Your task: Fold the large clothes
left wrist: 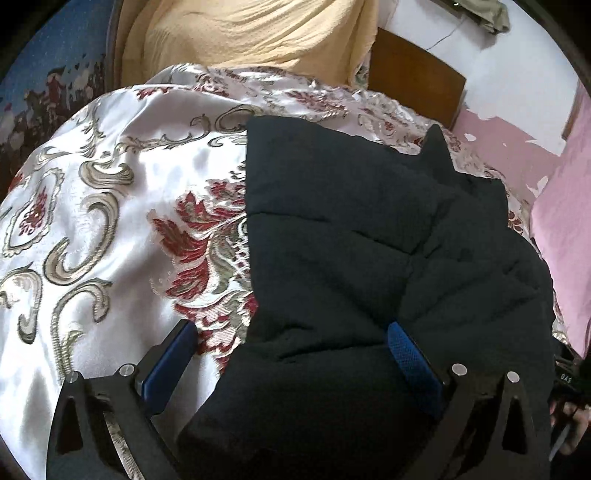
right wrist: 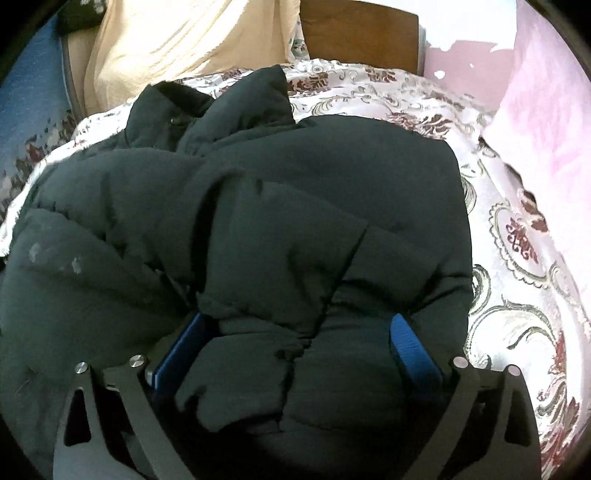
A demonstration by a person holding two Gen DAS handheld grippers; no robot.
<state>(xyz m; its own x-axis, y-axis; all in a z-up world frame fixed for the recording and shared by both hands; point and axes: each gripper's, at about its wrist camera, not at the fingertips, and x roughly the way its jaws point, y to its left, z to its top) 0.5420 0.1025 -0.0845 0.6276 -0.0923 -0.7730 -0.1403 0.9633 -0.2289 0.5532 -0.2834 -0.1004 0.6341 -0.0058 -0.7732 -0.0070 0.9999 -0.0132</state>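
Observation:
A black puffer jacket (left wrist: 369, 240) lies on a bed covered with a shiny white spread with red and gold flowers (left wrist: 110, 184). My left gripper (left wrist: 291, 343) is open over the jacket's near left edge, its blue pads wide apart, with the jacket bulging between them. In the right wrist view the jacket (right wrist: 277, 192) lies folded in a thick heap, collar at the far end. My right gripper (right wrist: 295, 332) is open, its blue pads wide apart on either side of a puffy fold of the jacket.
A yellow blanket (left wrist: 240, 33) hangs over the far end of the bed. A wooden headboard (left wrist: 417, 77) and a peeling pink wall (left wrist: 517, 147) stand behind. A pink cloth (right wrist: 535, 110) lies at the right. A blue patterned cloth (left wrist: 44, 92) shows at the left.

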